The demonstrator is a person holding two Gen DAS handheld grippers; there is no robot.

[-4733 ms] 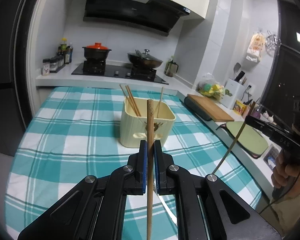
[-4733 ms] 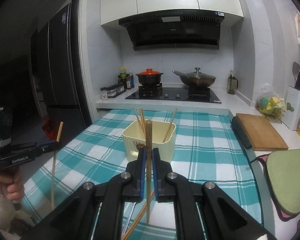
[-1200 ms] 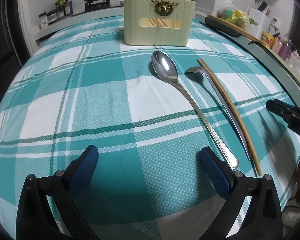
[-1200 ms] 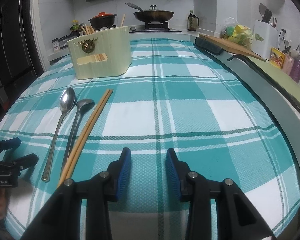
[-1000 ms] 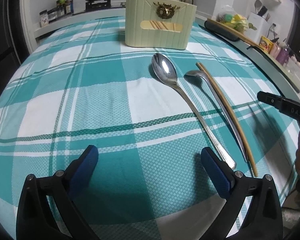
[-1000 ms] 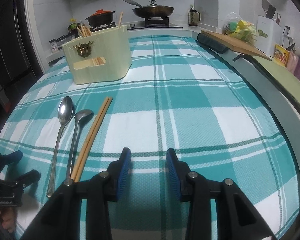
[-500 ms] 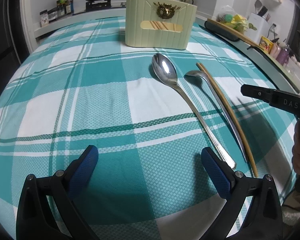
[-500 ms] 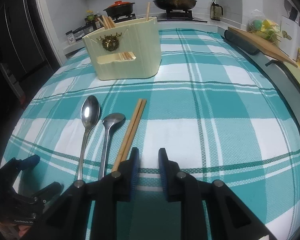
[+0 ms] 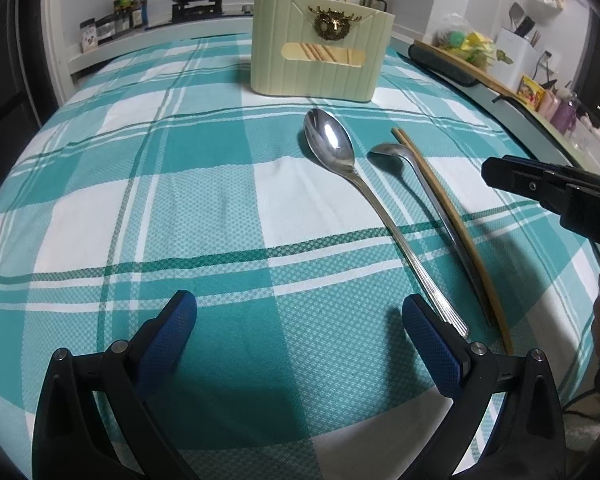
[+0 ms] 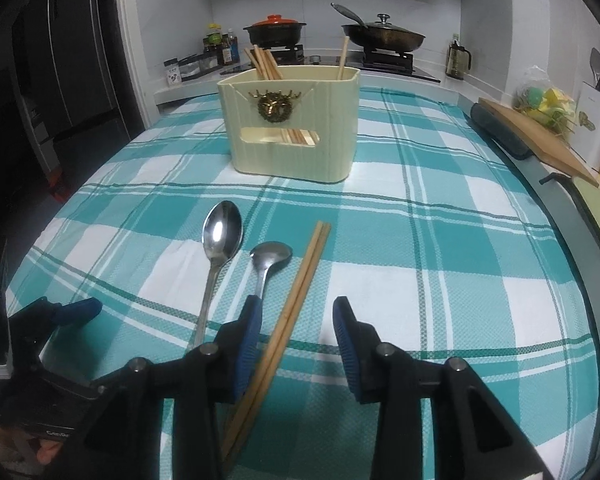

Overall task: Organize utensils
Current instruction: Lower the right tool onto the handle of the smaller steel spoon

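Note:
A cream utensil holder (image 9: pixel 320 48) with several chopsticks in it stands at the far middle of the checked tablecloth (image 9: pixel 180 208). A large spoon (image 9: pixel 332 148), a small spoon (image 9: pixel 392 152) and a pair of wooden chopsticks (image 9: pixel 452 216) lie side by side in front of it. My left gripper (image 9: pixel 300 320) hovers wide open over bare cloth, its right finger next to the large spoon's handle end. My right gripper (image 10: pixel 296 312) straddles the chopsticks (image 10: pixel 304 272); its jaws are opening and the pads stand clear of the sticks.
A wooden cutting board (image 10: pixel 540 136) and a green mat lie on the counter along the table's right edge. Behind the table are a stove with a red-lidded pot (image 10: pixel 276 28) and a wok (image 10: pixel 384 36), plus spice jars (image 10: pixel 216 52).
The right gripper slid left until the chopsticks lay between its jaws; the jaws narrowed, then widened again. The left gripper stayed put and open.

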